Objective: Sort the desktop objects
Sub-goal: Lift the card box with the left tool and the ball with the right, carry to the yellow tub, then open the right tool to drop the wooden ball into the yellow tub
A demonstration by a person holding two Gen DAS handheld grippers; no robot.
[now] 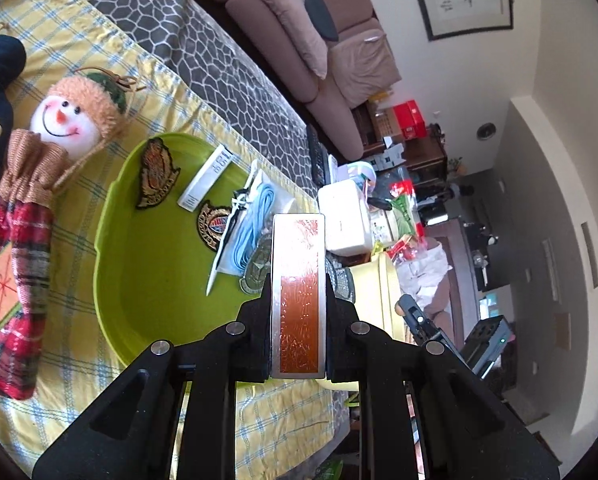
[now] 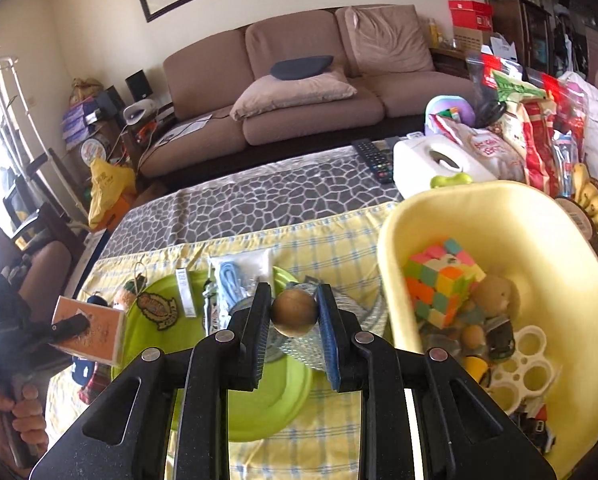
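- Clamped between the black fingers of the left gripper (image 1: 298, 300) is an orange box (image 1: 297, 296) with a silvery border, held upright along the fingers and above the near edge of the green tray (image 1: 147, 280).
- From the right wrist view the same orange box (image 2: 89, 330) shows at the far left, gripped in the left gripper (image 2: 65, 328), with the person's hand (image 2: 17, 420) below it on the handle.
- Right gripper (image 2: 295, 314) has its fingers closed on a brown wooden ball (image 2: 293, 314), which sits squarely between the two pads, above the strip of cloth between the green tray (image 2: 267, 408) and the yellow bin (image 2: 479, 216).
- Green tray contents, seen from the left wrist: two embroidered crest patches (image 1: 155, 174), a small white carton (image 1: 206, 180), a bag of light blue cable (image 1: 255, 228) and a white stick (image 1: 223, 252) lying across it.
- Yellow bin holds a pastel puzzle cube (image 2: 443, 280), a white ring-shaped plastic piece (image 2: 523, 364) and several small items too jumbled to name.
- A snowman doll (image 1: 39, 168) in a plaid dress lies on the yellow checked tablecloth (image 1: 111, 76), just beside the green tray.
- Beyond the cloth sit a white tissue box (image 2: 439, 160) and a black remote (image 2: 375, 156) on the grey stone-patterned cover (image 2: 259, 200).
- A brown sofa (image 2: 299, 92) stands behind the table.
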